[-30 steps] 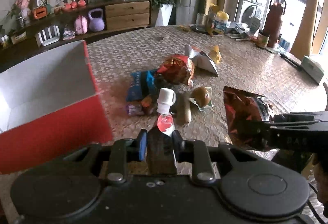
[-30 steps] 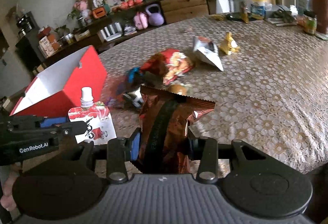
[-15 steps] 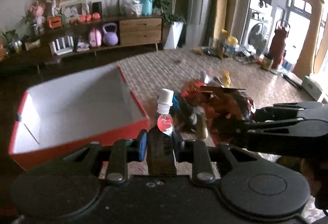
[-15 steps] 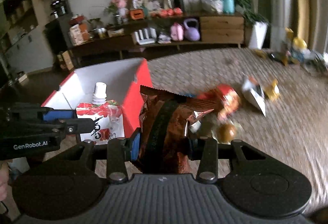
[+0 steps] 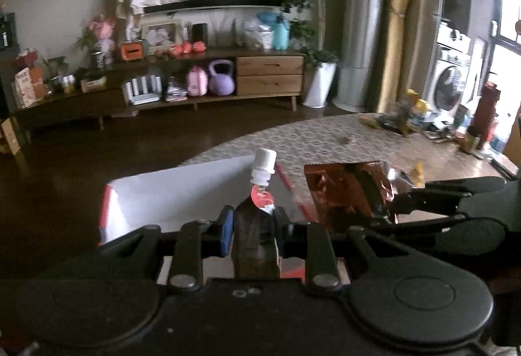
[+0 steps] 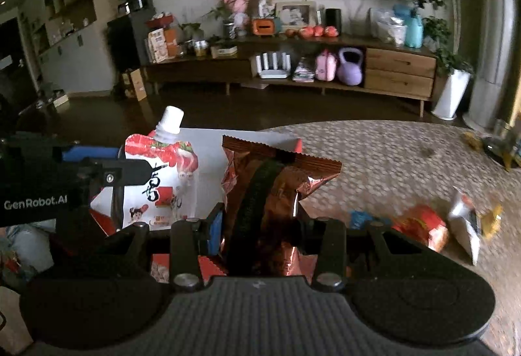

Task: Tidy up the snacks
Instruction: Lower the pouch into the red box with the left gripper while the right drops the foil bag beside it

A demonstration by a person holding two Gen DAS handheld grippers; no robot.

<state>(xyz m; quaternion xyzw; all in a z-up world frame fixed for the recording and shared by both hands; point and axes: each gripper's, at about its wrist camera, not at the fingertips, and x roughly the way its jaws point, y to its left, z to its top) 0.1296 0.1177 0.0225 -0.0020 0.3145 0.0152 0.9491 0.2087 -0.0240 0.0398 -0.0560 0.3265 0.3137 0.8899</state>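
Observation:
My left gripper (image 5: 255,234) is shut on a red-and-white drink pouch (image 5: 260,209) with a white cap, held upright over the red box (image 5: 182,193) with its white inside. The same pouch (image 6: 162,177) shows side-on in the right wrist view, with the left gripper (image 6: 107,173) beside it. My right gripper (image 6: 257,229) is shut on a shiny brown snack bag (image 6: 273,186), held at the box's right wall (image 6: 294,144). That bag (image 5: 345,193) and the right gripper (image 5: 387,212) appear at the right of the left wrist view.
Several loose snacks lie on the patterned table (image 6: 390,160): a blue packet (image 6: 361,217), a red bag (image 6: 423,225), a white packet (image 6: 465,222). Bottles and jars (image 5: 420,115) crowd the table's far end. A long wooden sideboard (image 5: 195,86) stands across the dark floor.
Both grippers rose and swung left with their loads, from over the snack pile to over the red box. The box now sits right under the pouch and the bag.

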